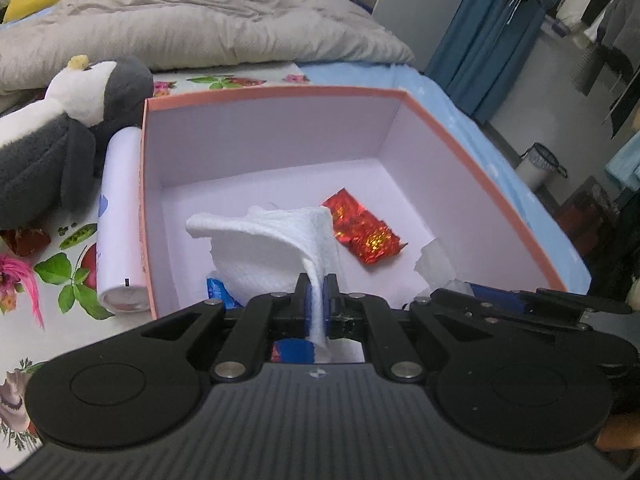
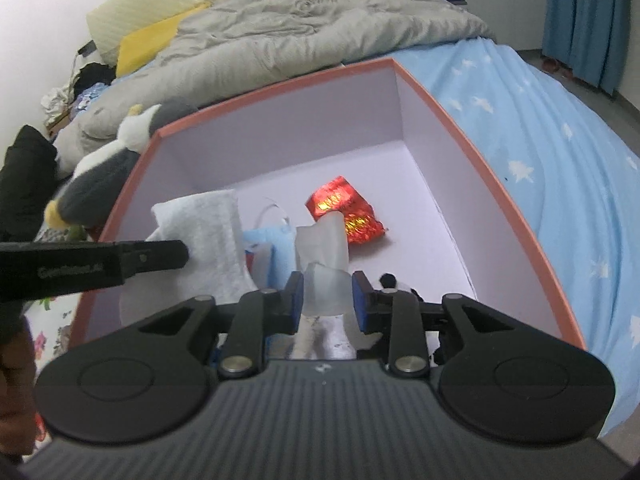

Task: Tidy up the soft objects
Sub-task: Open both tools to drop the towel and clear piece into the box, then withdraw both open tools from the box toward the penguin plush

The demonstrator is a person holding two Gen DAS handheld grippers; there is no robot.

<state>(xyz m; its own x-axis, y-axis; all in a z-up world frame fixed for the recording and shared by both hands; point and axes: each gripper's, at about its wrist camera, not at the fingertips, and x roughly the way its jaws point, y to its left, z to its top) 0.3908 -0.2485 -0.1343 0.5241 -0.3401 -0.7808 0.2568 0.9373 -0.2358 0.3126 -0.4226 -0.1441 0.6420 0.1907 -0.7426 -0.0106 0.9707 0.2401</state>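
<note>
The left tongs (image 1: 319,300) stand nearly closed, their blue pads pinching a thin fold of a white paper towel (image 1: 276,240); the rest of the sheet billows forward and hangs inside the box (image 1: 276,94), over its floor. No earlier view is given, so only the present grip can be told.

The right tongs (image 2: 326,296) stand a little wider, with a translucent, whitish crumpled wrapper (image 2: 322,256) between the pads (it touches the left pad, but whether the right pad presses on it cannot be told). This wrapper too sits over the box interior, near its front wall.

Both tongs point down into the same box, a pale-lined carton with a salmon-pink rim, which rests on the bed. On the box floor lie a shiny red foil packet (image 1: 362,232) towards the middle and a blue-and-white packet (image 2: 260,244) near the front, partly hidden behind the towel.

Outside the box, touching its left wall, lies a white cylindrical bottle (image 1: 120,220) on a flowered cloth (image 1: 60,276). Just beyond it slumps a grey and white plush penguin (image 1: 60,128). Behind everything a grey duvet (image 1: 192,16) is heaped on the light blue star-printed sheet (image 2: 540,152).
</note>
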